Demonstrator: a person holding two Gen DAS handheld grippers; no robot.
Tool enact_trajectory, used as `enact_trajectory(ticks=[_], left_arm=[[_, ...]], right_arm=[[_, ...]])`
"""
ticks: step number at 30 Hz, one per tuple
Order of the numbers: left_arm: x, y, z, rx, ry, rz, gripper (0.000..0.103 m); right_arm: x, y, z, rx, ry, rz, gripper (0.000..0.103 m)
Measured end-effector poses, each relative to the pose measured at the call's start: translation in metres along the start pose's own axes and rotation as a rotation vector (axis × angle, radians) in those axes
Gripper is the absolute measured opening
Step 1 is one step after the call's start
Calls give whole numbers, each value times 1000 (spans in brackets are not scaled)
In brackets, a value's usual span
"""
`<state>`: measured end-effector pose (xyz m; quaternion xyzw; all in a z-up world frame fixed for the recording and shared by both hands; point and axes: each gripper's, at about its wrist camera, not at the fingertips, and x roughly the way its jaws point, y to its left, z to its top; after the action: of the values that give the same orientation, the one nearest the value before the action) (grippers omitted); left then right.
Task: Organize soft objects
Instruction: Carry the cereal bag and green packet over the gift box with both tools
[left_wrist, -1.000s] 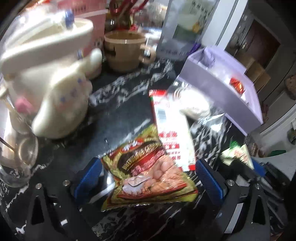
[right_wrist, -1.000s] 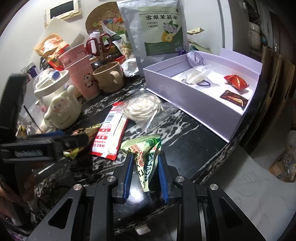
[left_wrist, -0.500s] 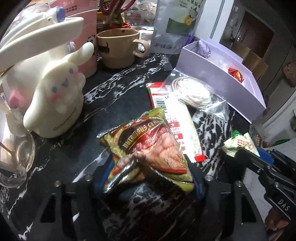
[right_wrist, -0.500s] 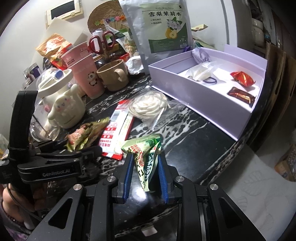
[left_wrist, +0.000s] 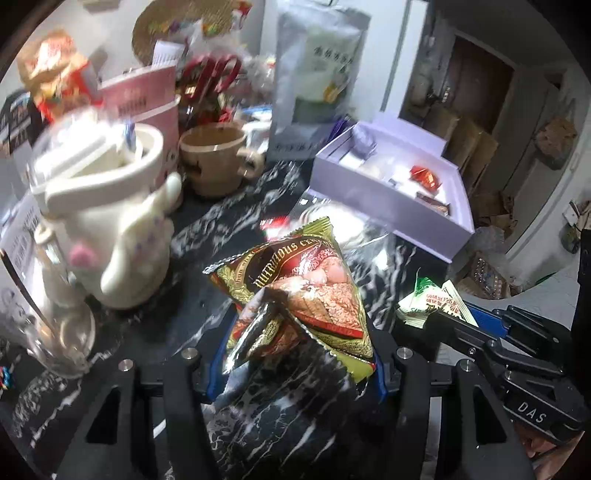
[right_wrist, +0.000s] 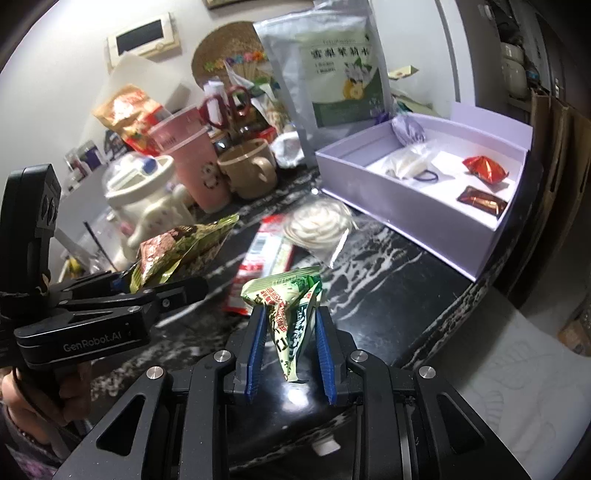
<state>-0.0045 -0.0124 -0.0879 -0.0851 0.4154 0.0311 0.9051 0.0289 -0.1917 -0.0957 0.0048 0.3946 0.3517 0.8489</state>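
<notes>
My left gripper is shut on a red and gold cereal packet and holds it above the black marble counter. The packet also shows in the right wrist view. My right gripper is shut on a green and white packet, also seen in the left wrist view. A lilac open box stands at the back right with two red packets, a hair tie and small bags inside. A red and white sachet and a clear bag of white pads lie on the counter.
A cream bunny-shaped pot, a tan mug, pink cups, red scissors and a tall silver pouch crowd the back. A glass stands at the left. The counter edge drops off on the right.
My left gripper closed on the cereal packet and lifted it off the counter. My right gripper kept its hold on the green packet and stayed nearly still.
</notes>
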Motion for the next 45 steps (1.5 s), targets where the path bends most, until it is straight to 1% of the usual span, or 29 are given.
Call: enact_trajectory(ticks=[5, 13, 19, 24, 31, 40, 45], left_arm=[[-16, -13, 9, 31, -39, -28, 58], [-39, -40, 32, 118, -116, -74, 58], [-50, -67, 55, 183, -181, -131, 58], [-52, -88, 73, 223, -217, -180, 58], [-44, -114, 107, 263, -270, -206, 58], [-19, -133, 156, 300, -308, -206, 58], [-3, -143, 184, 311, -317, -212, 58]], right_arm=[[-25, 4, 6, -7, -56, -8, 26], [-68, 4, 19, -6, -140, -71, 26], [-94, -8, 35, 12, -200, -114, 26], [-113, -20, 51, 5, -260, -151, 26], [-126, -41, 78, -2, -315, -185, 26], [-125, -70, 119, -27, -364, -221, 26], [-117, -87, 145, -41, -377, -242, 26]])
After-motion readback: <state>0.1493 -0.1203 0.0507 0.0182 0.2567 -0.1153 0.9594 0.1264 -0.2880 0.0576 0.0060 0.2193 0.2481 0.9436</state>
